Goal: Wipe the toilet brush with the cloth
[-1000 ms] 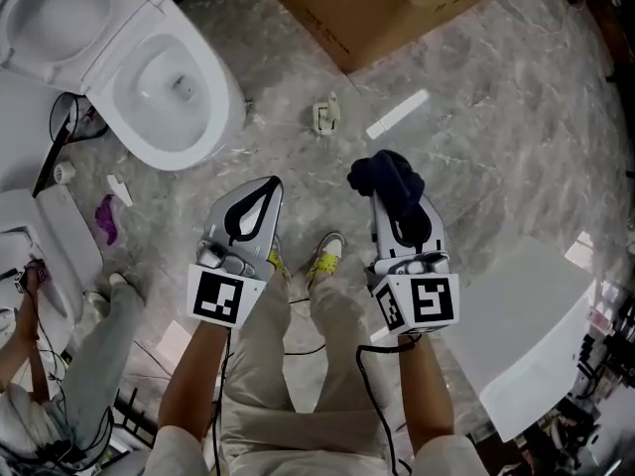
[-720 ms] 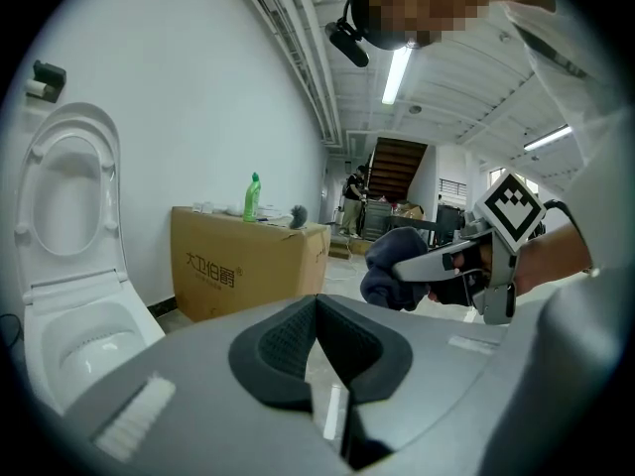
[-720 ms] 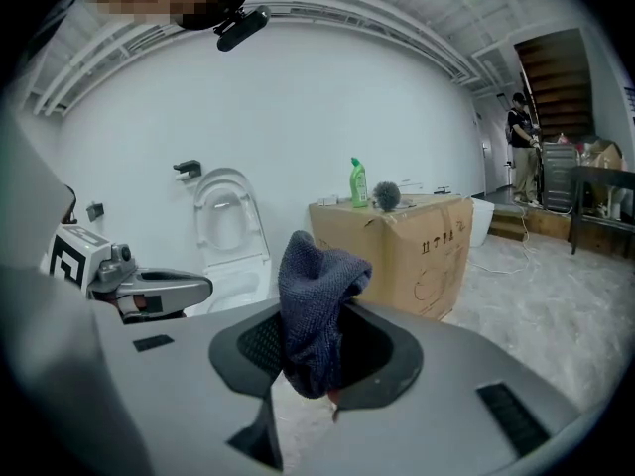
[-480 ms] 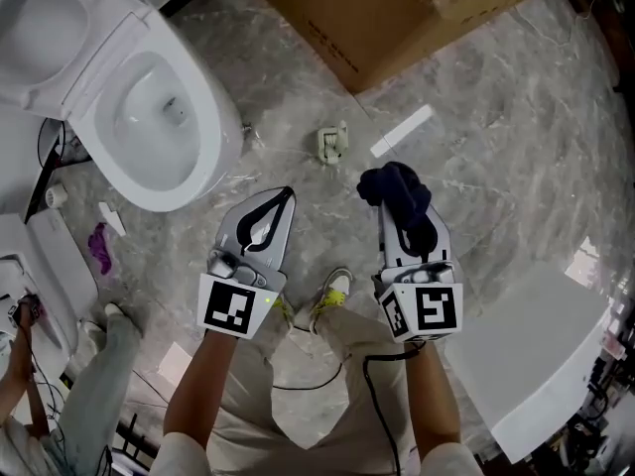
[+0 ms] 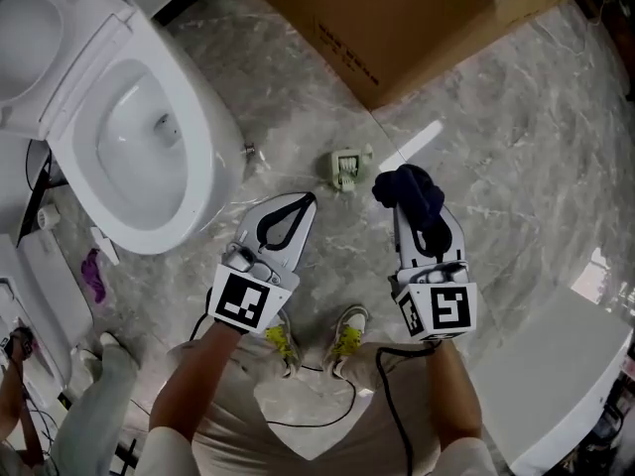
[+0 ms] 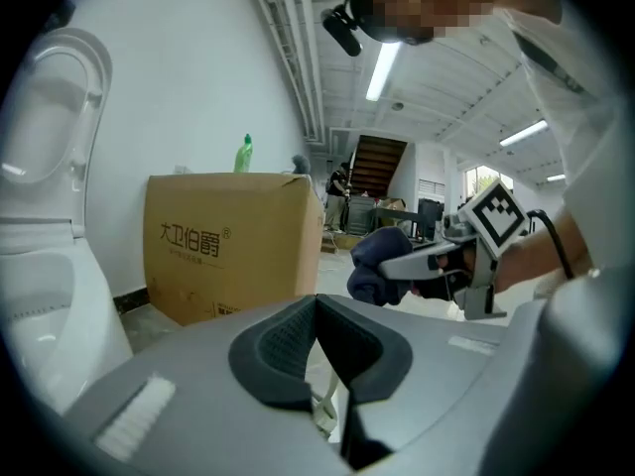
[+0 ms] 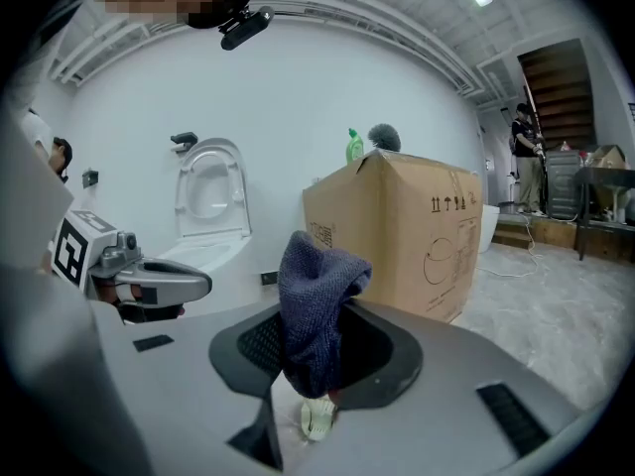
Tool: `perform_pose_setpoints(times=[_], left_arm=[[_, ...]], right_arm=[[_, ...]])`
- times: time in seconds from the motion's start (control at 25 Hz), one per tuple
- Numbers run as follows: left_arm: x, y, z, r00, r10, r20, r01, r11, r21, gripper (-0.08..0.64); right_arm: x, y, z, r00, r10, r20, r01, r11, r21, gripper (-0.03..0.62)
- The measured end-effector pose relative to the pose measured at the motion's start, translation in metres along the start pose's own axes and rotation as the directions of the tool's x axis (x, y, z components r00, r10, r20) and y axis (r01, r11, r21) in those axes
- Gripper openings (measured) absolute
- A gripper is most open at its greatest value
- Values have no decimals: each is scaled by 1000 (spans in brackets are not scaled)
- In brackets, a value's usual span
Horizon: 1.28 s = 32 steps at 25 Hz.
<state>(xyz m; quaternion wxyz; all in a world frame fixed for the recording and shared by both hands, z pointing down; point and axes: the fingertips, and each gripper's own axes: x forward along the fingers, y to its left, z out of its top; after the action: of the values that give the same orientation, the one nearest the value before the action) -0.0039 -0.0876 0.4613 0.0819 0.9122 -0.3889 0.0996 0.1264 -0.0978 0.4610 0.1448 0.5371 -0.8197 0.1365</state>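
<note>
A small pale green brush-like thing lies on the marble floor, with a white stick just beyond it to the right. My right gripper is shut on a dark blue cloth, bunched over its tips just right of the green thing. From the right gripper view the cloth hangs between the jaws, and the green thing shows below it. My left gripper is shut and holds nothing; its tip is a little below and left of the green thing.
An open white toilet stands at the left. A big cardboard box is at the back. A white panel lies at the lower right. A second person crouches at the lower left. My own shoes are below the grippers.
Both grippers have come forward over the floor, nearer to the pale green thing. The cloth stays held in the right gripper and the left stays shut.
</note>
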Motion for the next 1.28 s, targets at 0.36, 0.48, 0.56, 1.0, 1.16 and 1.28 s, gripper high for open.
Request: perform_pose_setpoints(times=[0.36,0.48,0.56,1.0,1.16,1.28], left_arm=[[20,26,-46,997,-30,77,28,999,22,0],[28,27,-44,991,-47,126,45,999,21,0],[34,28,-40,988,-61,138,58,998,30,0],[58,39,-25,983,-53,174,29,990,140,0],[60,39,-25,983,-64,171,53,996,65,0],[61,41,-22,984,-52,172,37,995,88,0]], right_arm=[[36,-32,6,997,-36,66,38,999,-16,110],[39,-38,23,991,-42,126,49,997,-56,110],[40,-39,33,985,-42,170,58,994,-89,110],[41,-34,30,971,-1,241,53,976,-210,110],[45,-46,15,981,-54,187,98,967,-234,110],[49,-46,12,982,-59,181,104,962,-253,110]])
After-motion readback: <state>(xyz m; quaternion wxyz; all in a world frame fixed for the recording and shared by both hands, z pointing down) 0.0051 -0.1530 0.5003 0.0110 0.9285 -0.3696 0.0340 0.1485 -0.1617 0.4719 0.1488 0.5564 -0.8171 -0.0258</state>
